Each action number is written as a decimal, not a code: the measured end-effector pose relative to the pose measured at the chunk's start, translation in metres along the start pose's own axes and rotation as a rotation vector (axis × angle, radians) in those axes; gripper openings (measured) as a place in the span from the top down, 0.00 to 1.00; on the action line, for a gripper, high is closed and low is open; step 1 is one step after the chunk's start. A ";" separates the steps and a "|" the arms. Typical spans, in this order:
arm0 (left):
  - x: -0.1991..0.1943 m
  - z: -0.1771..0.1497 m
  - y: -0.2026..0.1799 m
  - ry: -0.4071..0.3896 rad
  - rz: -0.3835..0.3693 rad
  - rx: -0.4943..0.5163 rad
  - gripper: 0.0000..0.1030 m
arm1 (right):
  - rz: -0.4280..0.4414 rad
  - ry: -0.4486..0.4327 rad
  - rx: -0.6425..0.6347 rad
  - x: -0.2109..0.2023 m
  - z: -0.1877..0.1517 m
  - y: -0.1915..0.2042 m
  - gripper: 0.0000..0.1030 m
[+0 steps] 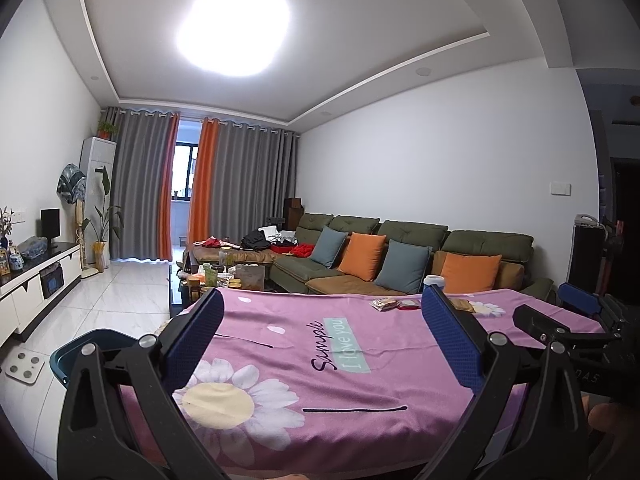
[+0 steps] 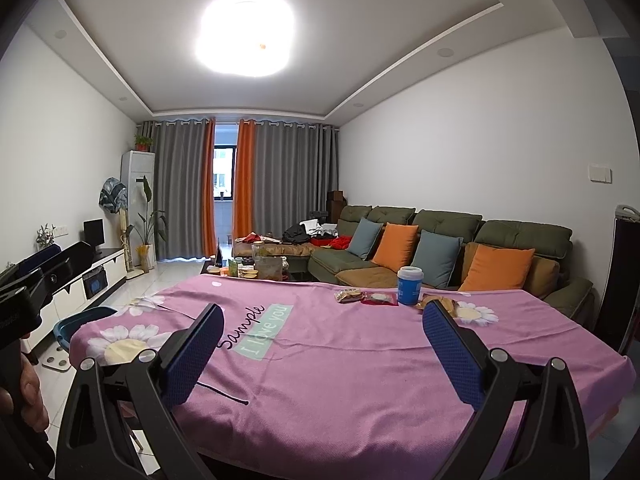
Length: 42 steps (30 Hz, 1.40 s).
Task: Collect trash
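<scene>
Several snack wrappers lie at the far right of the pink flowered tablecloth (image 2: pixel 340 360): a clear cracker packet (image 2: pixel 349 295), a red packet (image 2: pixel 378 299) and a brown wrapper (image 2: pixel 442 303). A blue and white cup (image 2: pixel 409 285) stands among them. The cracker packet (image 1: pixel 385 303) and the tablecloth (image 1: pixel 320 380) also show in the left wrist view. My left gripper (image 1: pixel 323 312) is open and empty over the near table edge. My right gripper (image 2: pixel 323 324) is open and empty, well short of the wrappers.
A dark teal bin (image 2: pixel 82 320) stands on the floor left of the table, also in the left wrist view (image 1: pixel 86 350). A green sofa (image 2: pixel 440 248) with cushions is behind the table. A cluttered coffee table (image 2: pixel 256 268) is beyond. A white TV cabinet (image 1: pixel 36 284) lines the left wall.
</scene>
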<state>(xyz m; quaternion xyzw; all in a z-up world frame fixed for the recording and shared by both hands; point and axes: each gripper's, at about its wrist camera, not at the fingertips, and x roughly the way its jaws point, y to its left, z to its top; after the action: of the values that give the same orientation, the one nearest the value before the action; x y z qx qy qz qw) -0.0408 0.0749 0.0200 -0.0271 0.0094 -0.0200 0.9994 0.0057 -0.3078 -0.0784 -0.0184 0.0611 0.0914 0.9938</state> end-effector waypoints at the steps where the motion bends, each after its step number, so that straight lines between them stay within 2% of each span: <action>1: 0.000 0.000 0.000 -0.001 0.003 0.002 0.05 | 0.002 -0.004 -0.001 -0.001 0.000 0.001 0.07; 27: -0.012 -0.007 -0.010 0.004 -0.041 0.034 0.05 | 0.002 -0.001 -0.017 -0.006 -0.002 0.004 0.07; 42: -0.016 -0.010 -0.010 0.017 -0.036 0.032 0.05 | 0.010 0.002 -0.032 -0.008 -0.001 0.006 0.07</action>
<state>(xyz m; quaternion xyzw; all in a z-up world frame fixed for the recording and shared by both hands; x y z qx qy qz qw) -0.0571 0.0649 0.0110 -0.0110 0.0170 -0.0386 0.9990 -0.0032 -0.3034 -0.0787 -0.0338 0.0606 0.0973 0.9928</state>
